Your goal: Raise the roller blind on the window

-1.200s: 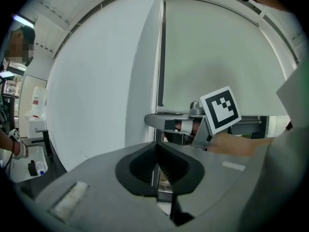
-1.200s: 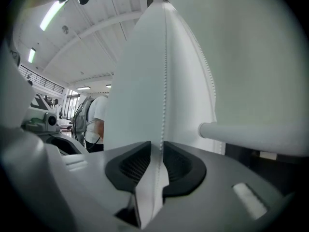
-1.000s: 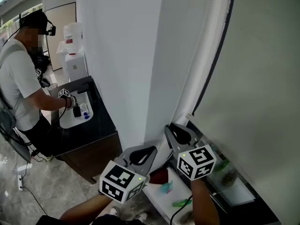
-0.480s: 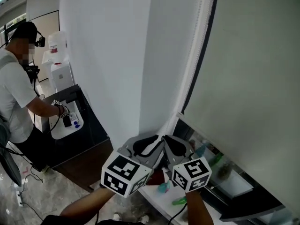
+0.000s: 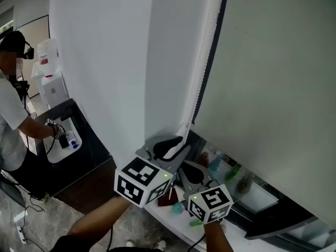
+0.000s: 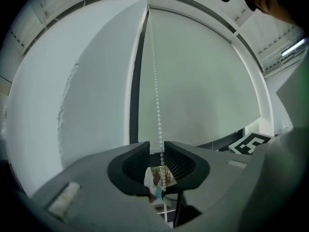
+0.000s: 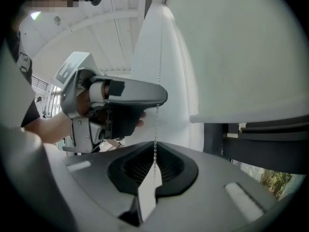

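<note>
While the roller blind (image 5: 273, 88) is seen hanging low over the window (image 7: 275, 180), with only a strip of glass left uncovered beneath its bottom edge, its bead chain (image 5: 202, 67) is shown running down the blind's left edge, beside the white wall (image 5: 115, 62). Both claws are held at this chain, the left claw (image 6: 155, 149) above and the right claw (image 5: 185, 169) just below it, close together.

The left claw's jaws are spread. They have just been opening, and the chain is seen passing between them without being pressed by the pads, so nothing is pinched there. The right claw's jaws have just been closing and are pressed together on the chain. In the right gripper view the chain is seen coming straight down from the left claw and ending in the closed tips. Both claws are pointed roughly level toward the blind.

Below them a white sill (image 5: 176, 220) is seen, with a few small teal and green things lying on it that cannot be made out. At the far left a person (image 5: 10, 114) in a light shirt is seen standing at a dark tabletop (image 5: 86, 135), well apart from the window.
</note>
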The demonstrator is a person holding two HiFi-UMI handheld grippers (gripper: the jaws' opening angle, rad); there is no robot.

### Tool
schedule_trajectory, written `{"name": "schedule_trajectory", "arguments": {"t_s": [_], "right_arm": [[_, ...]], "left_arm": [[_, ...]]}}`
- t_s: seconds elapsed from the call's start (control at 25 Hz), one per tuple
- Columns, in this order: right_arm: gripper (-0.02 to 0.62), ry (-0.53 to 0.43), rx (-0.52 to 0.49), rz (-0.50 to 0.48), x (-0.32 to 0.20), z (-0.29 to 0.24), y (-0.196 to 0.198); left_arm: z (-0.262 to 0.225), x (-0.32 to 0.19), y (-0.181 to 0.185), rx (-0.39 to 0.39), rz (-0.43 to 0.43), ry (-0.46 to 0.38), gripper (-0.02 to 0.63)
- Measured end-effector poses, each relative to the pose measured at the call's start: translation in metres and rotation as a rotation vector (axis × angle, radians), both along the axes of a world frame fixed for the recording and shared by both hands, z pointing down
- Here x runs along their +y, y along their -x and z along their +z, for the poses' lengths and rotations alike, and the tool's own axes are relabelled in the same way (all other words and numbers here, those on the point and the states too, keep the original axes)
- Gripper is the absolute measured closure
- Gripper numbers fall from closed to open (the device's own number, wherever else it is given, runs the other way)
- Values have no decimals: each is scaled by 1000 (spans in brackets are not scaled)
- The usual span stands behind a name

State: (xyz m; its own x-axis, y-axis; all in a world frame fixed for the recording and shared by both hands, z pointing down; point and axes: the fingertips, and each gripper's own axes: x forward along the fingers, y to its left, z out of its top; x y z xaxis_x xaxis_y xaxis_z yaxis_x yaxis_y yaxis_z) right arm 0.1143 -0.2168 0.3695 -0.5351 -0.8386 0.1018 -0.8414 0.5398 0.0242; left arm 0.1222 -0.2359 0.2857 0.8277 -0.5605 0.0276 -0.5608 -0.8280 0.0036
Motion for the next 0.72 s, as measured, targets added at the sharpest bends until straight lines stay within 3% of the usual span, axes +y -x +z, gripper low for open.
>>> {"name": "schedule_trajectory", "arguments": {"t_s": [0.08, 0.16, 0.36, 0.44, 0.52, 0.6, 0.72], "right_arm": [[575, 3, -4, 12, 0, 1, -3], [575, 7, -14, 20, -1, 1, -5], [574, 21, -65, 37, -4, 2, -10], [572, 55, -158, 30, -1, 2, -15], [563, 84, -327, 13, 5, -7, -23], [557, 57, -454, 12, 11, -29, -35], [555, -36, -432, 22, 9, -69, -44]], "left_arm": [[-2, -1, -1, 0, 9, -17, 521], [-3, 0, -4, -7, 26, -27, 594], [-2, 6, -14, -33, 92, -20, 598], [-1, 7, -14, -34, 109, -9, 597], [3, 7, -9, -32, 113, 9, 597], [6, 6, -4, -28, 128, 50, 597], [7, 4, 1, -41, 139, 75, 597]]}}
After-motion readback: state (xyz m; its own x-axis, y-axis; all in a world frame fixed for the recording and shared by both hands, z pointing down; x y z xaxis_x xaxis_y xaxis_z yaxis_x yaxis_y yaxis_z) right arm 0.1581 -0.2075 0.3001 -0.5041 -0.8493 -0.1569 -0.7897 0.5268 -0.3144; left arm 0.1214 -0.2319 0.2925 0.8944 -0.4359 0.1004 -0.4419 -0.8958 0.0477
